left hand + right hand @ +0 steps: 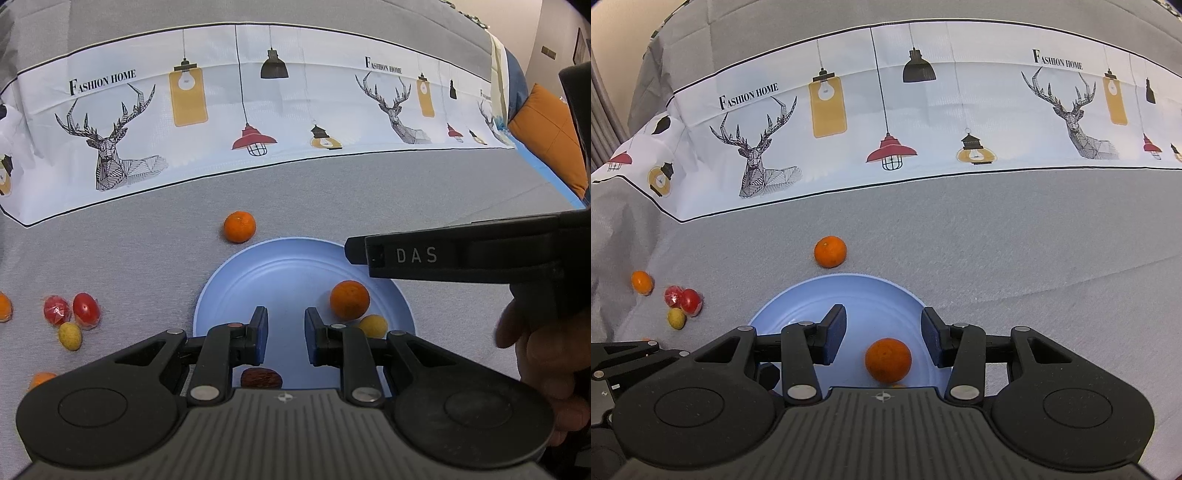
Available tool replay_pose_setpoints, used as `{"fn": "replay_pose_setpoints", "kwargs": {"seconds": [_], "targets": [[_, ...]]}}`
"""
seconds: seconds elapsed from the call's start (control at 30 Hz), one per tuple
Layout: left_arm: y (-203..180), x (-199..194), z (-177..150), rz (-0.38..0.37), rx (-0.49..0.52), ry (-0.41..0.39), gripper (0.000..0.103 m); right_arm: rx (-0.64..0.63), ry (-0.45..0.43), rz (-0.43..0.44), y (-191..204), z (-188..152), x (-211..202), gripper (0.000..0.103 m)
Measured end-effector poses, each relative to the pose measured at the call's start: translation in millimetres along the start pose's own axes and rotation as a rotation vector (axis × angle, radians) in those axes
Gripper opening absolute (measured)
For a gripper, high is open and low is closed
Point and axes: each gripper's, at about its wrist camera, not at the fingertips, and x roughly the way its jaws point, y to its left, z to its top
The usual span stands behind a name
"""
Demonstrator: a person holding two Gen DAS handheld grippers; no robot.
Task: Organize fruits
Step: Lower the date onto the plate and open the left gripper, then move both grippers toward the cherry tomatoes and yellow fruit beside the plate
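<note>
Hovering over the blue plate (783,306), your right gripper (882,334) stands apart and empty; the plated orange (888,360) sits just below, while 1 loose orange (830,252) lies beyond the far rim.

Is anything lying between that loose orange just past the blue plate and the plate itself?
Nothing visible. The orange sits on bare grey cloth just beyond the plate's far rim, with a clear gap to it. Both the left gripper and right gripper hover open over the plate, holding nothing.

Glossy plastic plate (258,273) on matt woven cloth (369,192)
</note>
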Motion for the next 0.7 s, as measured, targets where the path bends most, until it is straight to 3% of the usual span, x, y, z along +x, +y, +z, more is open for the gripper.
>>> {"fn": "replay_pose_setpoints", "kwargs": {"seconds": [0.27, 0.43, 0.6, 0.7], "targets": [[6, -7, 0, 0.008, 0.002, -0.004, 0.023, -0.008, -0.017, 0.006, 3, -1, -2, 0.047], [13, -14, 0, 0.02, 0.001, -0.01, 0.023, -0.009, -0.028, 0.015, 6, -1, -3, 0.04], [19, -24, -2, 0.013, 0.018, -0.056, 0.012, -0.005, -0.045, 0.027, 12, -2, -2, 0.029], [29, -19, -8, 0.037, 0.006, -0.047, 0.008, -0.002, -0.051, 0.033, 16, -2, -2, 0.029]]}}
